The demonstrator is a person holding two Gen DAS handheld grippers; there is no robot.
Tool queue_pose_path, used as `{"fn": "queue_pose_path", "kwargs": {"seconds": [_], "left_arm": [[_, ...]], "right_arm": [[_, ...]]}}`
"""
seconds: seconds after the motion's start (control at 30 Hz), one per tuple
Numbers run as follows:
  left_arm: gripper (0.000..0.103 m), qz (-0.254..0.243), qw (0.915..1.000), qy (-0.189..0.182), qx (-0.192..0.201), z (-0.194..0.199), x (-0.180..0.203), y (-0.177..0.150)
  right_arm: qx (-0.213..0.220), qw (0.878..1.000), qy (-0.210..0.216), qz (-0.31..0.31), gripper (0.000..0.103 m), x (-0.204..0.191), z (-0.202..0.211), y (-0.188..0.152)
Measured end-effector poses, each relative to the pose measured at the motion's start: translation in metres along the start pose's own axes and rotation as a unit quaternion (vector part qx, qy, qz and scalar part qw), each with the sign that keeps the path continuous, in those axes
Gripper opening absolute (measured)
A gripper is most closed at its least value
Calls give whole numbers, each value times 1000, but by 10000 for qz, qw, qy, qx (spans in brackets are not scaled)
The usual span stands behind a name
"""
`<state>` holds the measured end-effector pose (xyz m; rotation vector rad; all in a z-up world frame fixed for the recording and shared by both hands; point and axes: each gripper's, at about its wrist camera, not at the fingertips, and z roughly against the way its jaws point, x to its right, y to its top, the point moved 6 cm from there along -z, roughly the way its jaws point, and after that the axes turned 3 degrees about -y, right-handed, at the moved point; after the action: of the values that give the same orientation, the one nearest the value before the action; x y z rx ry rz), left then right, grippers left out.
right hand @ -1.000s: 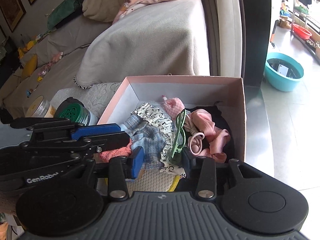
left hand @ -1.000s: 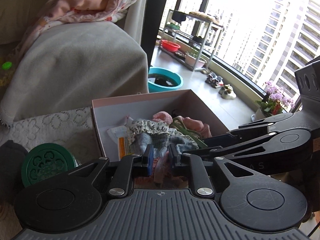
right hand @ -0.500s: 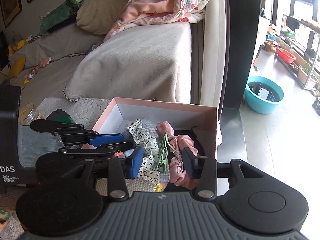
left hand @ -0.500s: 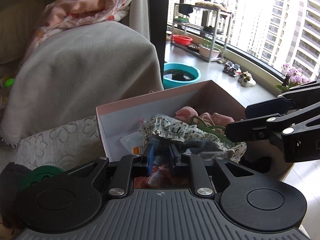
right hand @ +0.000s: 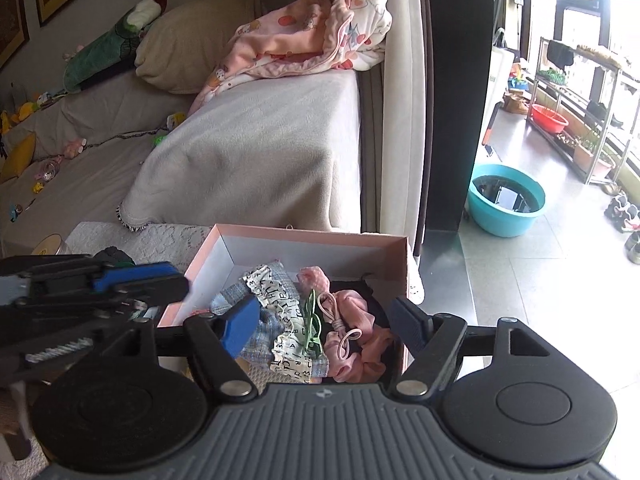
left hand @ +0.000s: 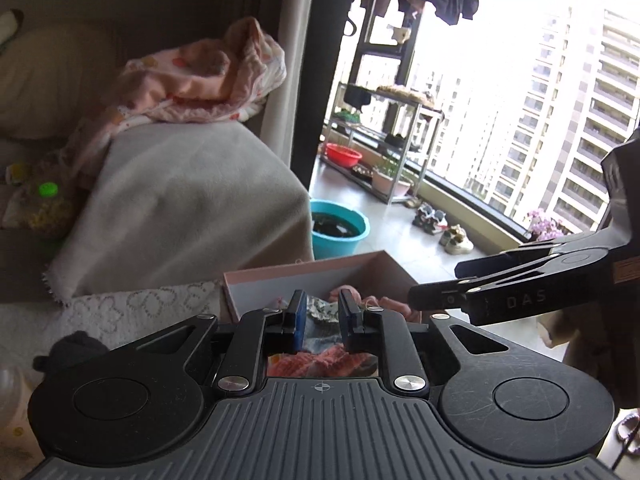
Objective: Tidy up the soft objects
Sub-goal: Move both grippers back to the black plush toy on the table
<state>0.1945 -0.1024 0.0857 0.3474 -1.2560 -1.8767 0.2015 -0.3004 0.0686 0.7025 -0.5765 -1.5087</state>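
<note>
Right wrist view looks down into a shallow pink cardboard box (right hand: 304, 237) with a white lining and square corners, standing on a worktop spread with a cream lace cloth (right hand: 160, 236). Soft things fill the box in a loose heap: a pale blue woven cloth (right hand: 264, 330), a white frilled fabric printed with black letters (right hand: 286, 312), a pink scrunched fabric (right hand: 360, 344) with a thin looped pink cord (right hand: 340, 320) lying on it, a thin green strip (right hand: 312, 320) between the lettered fabric and the pink one, and something black along the far right of the box floor.

The right tongs (right hand: 324, 322) hover above this heap; their jaws have just been opening and now stand wide, blue pad on one side and dark pad on the other, pressing on nothing. The left tongs (left hand: 322, 320) hang near the box's left side. In the left wrist view their blue-faced pads are close together with a narrow gap; blue cloth and a salmon-pink knit (left hand: 320, 362) show low between the fingers, but whether the pads pinch any of it I cannot tell.

Beyond the box a sofa is draped in a grey blanket (right hand: 256, 160) of fine felted texture, with a crumpled pink printed quilt (right hand: 312, 36) on top. A round turquoise plastic basin (right hand: 506, 200) holding dark water sits on the tiled floor.
</note>
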Motion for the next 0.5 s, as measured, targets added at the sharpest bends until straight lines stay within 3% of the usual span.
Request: {"fn": "queue_pose_path", "kwargs": {"seconds": [0.13,0.27,0.5], "left_arm": [[22,-85,9964,639,553,65,-40,8],[22,222,9908,1218,541,99,-87,-4],[22,372,9919,1214,65,107,-105,-63]], "right_arm": [[170,9998,-34,75,79,-7,6,0],[174,9995,202,155,81,-24,6,2],[-16,9958,708,587,81,-79,3,6]]}}
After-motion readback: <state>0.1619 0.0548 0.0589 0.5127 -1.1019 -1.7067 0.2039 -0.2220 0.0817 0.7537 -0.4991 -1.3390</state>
